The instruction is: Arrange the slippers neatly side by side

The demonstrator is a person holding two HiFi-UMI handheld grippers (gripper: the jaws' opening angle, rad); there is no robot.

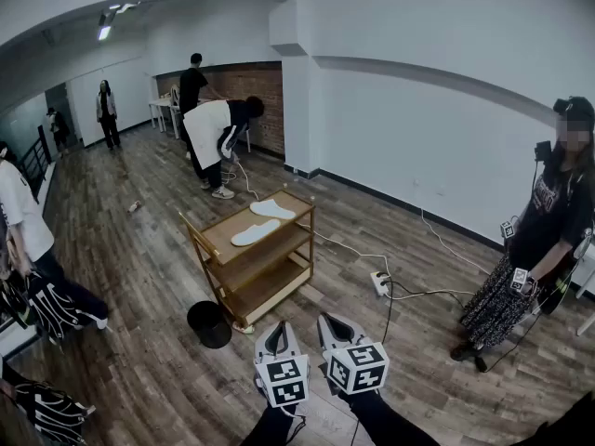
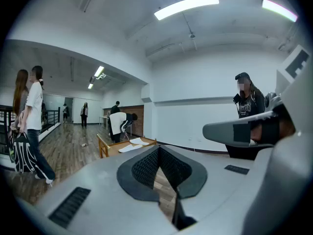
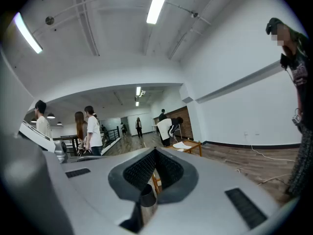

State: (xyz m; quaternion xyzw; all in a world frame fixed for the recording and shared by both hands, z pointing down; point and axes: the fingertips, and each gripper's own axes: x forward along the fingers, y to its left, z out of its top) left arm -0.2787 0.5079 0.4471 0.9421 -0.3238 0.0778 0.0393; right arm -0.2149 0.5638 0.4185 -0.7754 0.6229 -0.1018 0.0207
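Left claw (image 1: pixel 277 329) and right claw (image 1: pixel 329 321): both were pressed together, empty, carried side by side well short of the work, judged still approaching. Two white flat slippers (image 1: pixel 255 233): lay askew, not parallel, on the top surface of a light wooden three-shelf trolley (image 1: pixel 206 240) farther off, unarranged.

Cart (image 1: pixel 228 226) sits ahead of you | far slipper (image 1: pixel 272 209) and near slipper (image 1: pixel 255 233) lie on its top shelf | bucket (image 1: pixel 208 324) at its near-left corner | power strip (image 1: pixel 380 283) to its right
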